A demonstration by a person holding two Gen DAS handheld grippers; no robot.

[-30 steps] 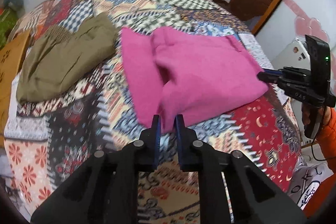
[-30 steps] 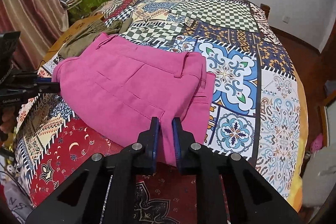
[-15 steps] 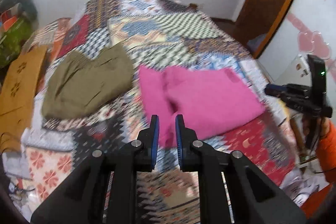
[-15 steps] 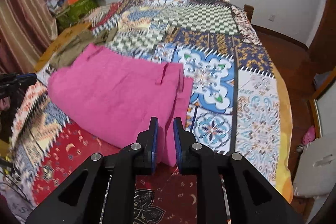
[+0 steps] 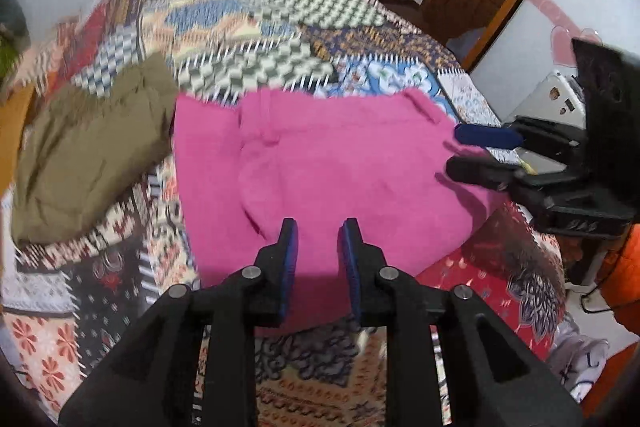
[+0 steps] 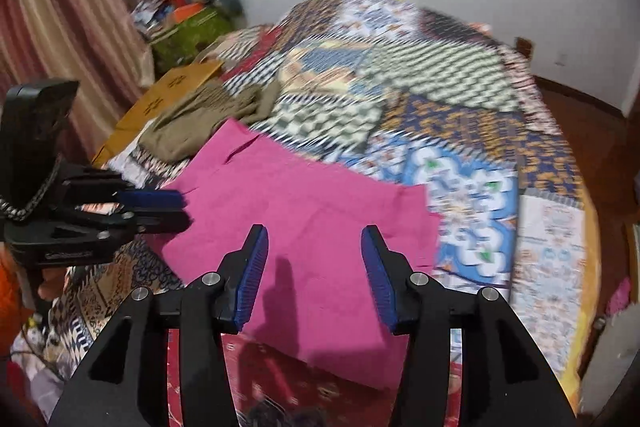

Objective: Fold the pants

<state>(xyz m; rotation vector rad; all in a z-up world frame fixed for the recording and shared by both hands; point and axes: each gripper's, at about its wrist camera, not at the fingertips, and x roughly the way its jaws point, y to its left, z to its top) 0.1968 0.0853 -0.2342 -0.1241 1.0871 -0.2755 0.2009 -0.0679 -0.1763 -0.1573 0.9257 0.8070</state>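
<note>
Pink pants (image 5: 340, 171), folded, lie flat on the patchwork bedspread (image 5: 256, 27), near the bed's near edge, with an olive garment (image 5: 88, 151) beside them on the left in the left wrist view. Left gripper (image 5: 318, 231) hovers over the near edge of the pants, fingers opening, narrow gap, no cloth pinched between them. Right gripper (image 6: 314, 239) hangs above the pants' near right corner, fingers opening wide, released, nothing held.

both tongs (image 5: 318, 239) (image 6: 314, 245) are black plastic with ribbed blue pads (image 6: 252, 275) and silver screw heads (image 5: 387, 272); an orange sleeve (image 5: 624, 275) shows behind the right tongs (image 5: 476, 151).
</note>
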